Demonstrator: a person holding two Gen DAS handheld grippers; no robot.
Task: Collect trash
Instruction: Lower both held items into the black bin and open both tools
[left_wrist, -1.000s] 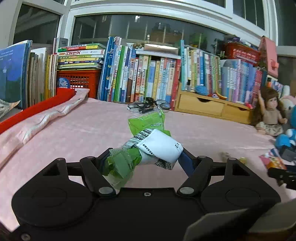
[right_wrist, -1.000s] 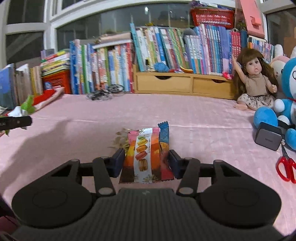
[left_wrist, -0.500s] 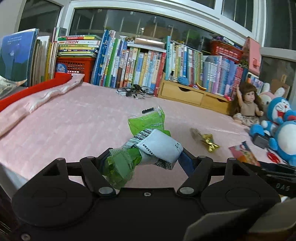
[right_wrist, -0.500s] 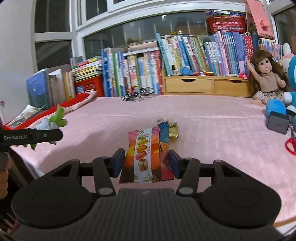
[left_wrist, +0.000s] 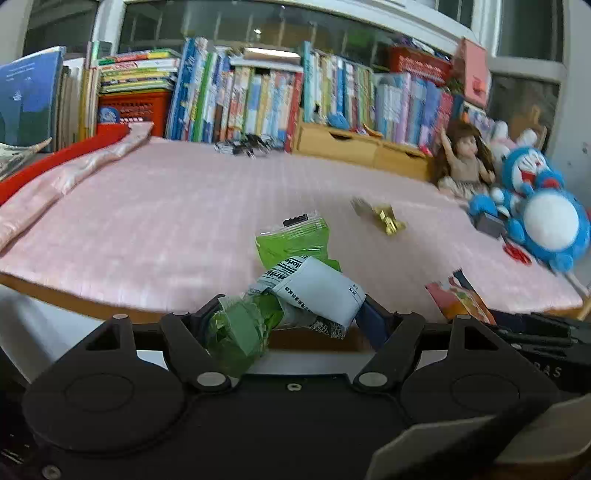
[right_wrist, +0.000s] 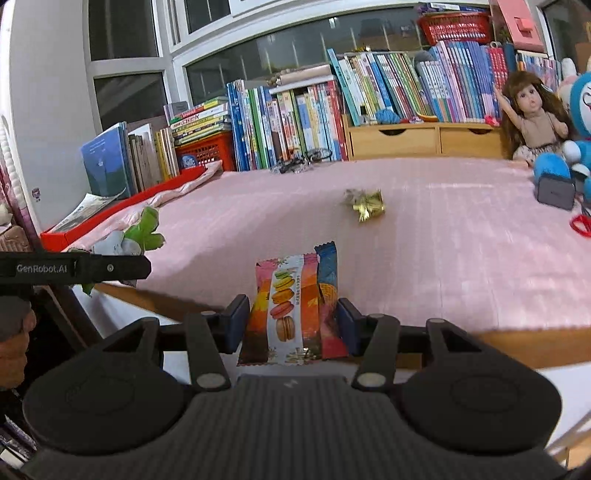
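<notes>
My left gripper (left_wrist: 288, 314) is shut on a crumpled green and white wrapper (left_wrist: 295, 273), held just off the front edge of the pink-covered table (left_wrist: 166, 206). My right gripper (right_wrist: 293, 319) is shut on a macaron snack packet (right_wrist: 295, 306), also in front of the table edge. The left gripper (right_wrist: 74, 266) shows from the side at the left of the right wrist view. A crumpled gold wrapper (left_wrist: 386, 218) (right_wrist: 365, 205) lies on the pink cloth further in. The macaron packet (left_wrist: 458, 299) peeks in at the right of the left wrist view.
Rows of books (left_wrist: 258, 96) and a wooden drawer unit (right_wrist: 417, 138) line the back. A doll (right_wrist: 532, 118), a blue plush toy (left_wrist: 546, 218), a dark box (right_wrist: 554, 192) and red scissors (right_wrist: 580, 223) sit at the right. A red tray edge (right_wrist: 122, 205) runs along the left.
Both grippers have pulled back from over the table to beyond its front edge, each still holding its wrapper. The gold wrapper has come into view on the cloth.
</notes>
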